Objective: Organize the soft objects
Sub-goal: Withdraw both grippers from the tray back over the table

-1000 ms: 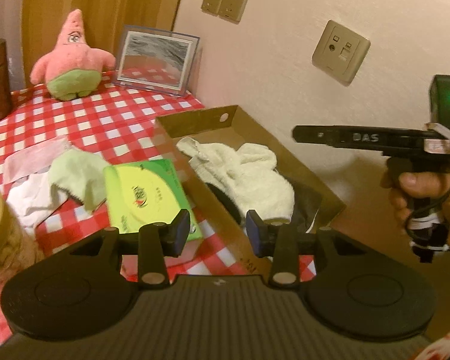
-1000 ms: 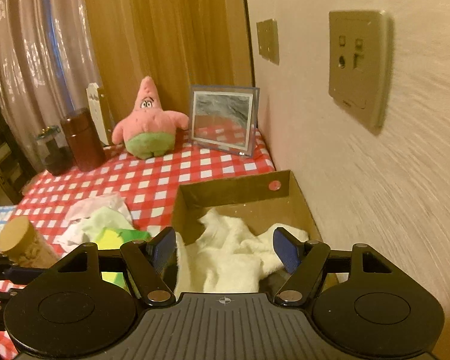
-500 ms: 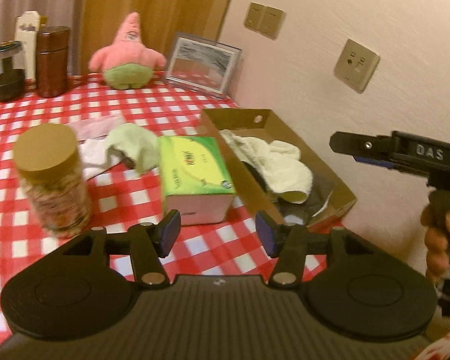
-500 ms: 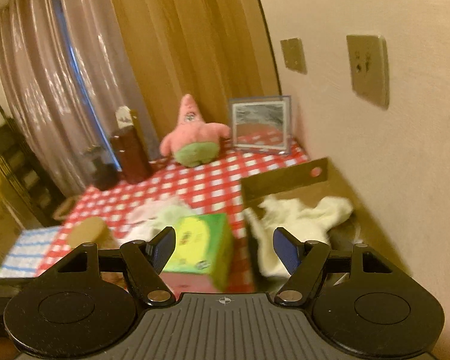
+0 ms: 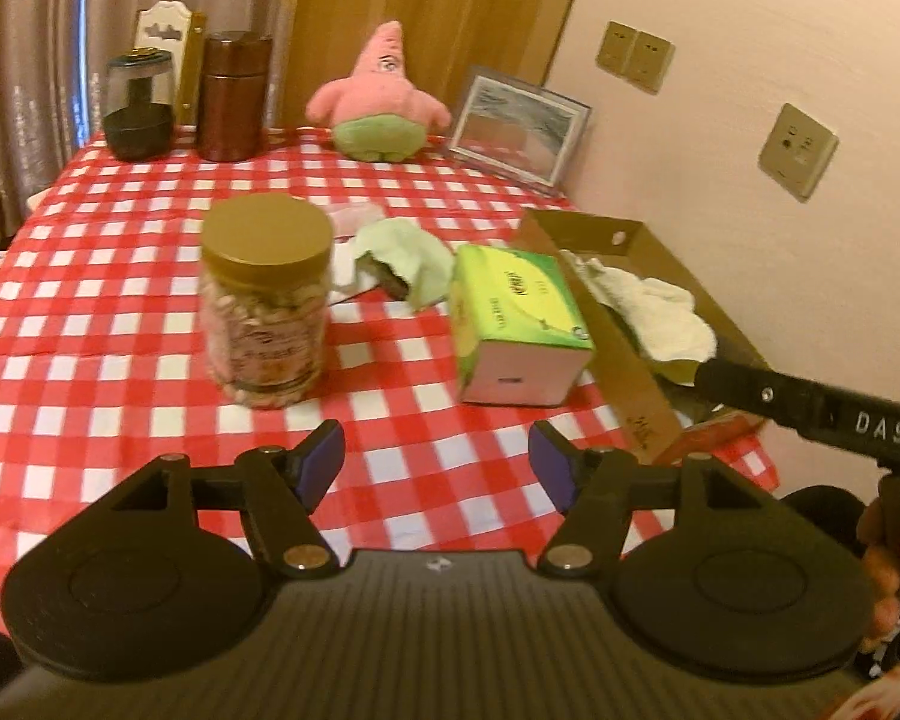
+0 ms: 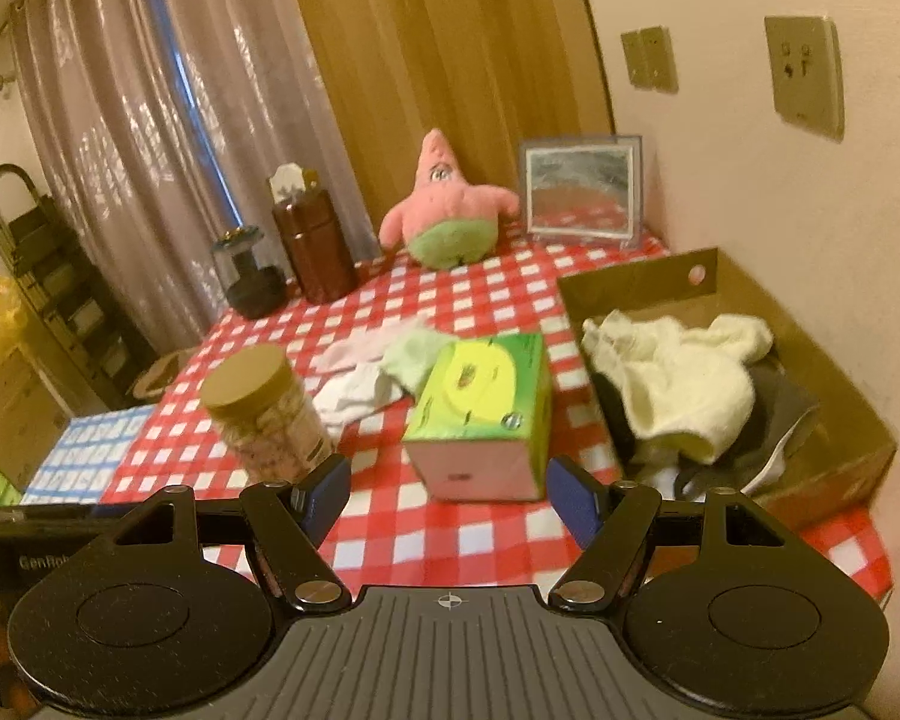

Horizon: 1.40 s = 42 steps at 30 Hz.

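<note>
White cloth (image 6: pixel 684 384) lies in the cardboard box (image 6: pixel 834 372) at right; green cloth (image 5: pixel 408 252) remains on the table. Left gripper (image 5: pixel 435 456) is opening, empty; right gripper (image 6: pixel 447 489) gapes wide, empty.

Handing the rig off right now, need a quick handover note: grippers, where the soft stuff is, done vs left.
Left hand-held gripper: jaws opening, nothing between them, above the checked cloth.
Right hand-held gripper: open, empty.
Cardboard box by the wall: white fluffy garment on top of darker fabric.
Done: those pieces are boxed.
Left: pale green cloth, white cloth and pink cloth heaped behind the green tissue box; possibly the pink star plush at the back.
</note>
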{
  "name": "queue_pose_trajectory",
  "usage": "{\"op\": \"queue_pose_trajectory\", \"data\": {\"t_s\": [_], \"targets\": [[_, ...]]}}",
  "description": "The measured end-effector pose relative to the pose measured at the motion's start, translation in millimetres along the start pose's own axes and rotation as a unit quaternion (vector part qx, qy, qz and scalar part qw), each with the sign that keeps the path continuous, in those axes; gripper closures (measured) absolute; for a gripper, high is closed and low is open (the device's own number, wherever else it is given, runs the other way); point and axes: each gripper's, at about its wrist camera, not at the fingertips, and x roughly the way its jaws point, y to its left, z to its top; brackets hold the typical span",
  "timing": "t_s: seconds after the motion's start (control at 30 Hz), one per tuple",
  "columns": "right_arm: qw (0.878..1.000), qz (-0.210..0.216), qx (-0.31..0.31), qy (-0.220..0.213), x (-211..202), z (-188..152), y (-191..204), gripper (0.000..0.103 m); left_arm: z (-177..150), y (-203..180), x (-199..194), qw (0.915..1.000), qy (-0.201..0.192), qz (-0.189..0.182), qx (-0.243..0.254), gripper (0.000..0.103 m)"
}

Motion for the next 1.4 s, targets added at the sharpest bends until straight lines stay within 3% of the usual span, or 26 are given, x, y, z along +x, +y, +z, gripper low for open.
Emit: {"op": "queue_pose_trajectory", "data": {"t_s": [0.63, 1.1, 1.23, 1.4], "targets": [[0.999, -0.011, -0.027, 0.019, 8, -6, 10, 0.031, 12, 18, -19, 0.9981, -0.036, 0.049, 0.012, 0.02], [0.998, -0.022, -0.064, 0.012, 33, 32, 0, 0.031, 72, 55, -12, 0.996, -0.061, 0.047, 0.045, 0.019], [0.996, -0.014, -0.082, 0.016, 46, 47, 1, 0.031, 91, 67, -5, 0.9942, -0.058, 0.048, 0.077, 0.019], [0.994, 0.003, -0.11, 0.028, 64, 66, 5, 0.031, 111, 73, 6, 0.9854, -0.065, 0.067, 0.142, 0.019]]}}
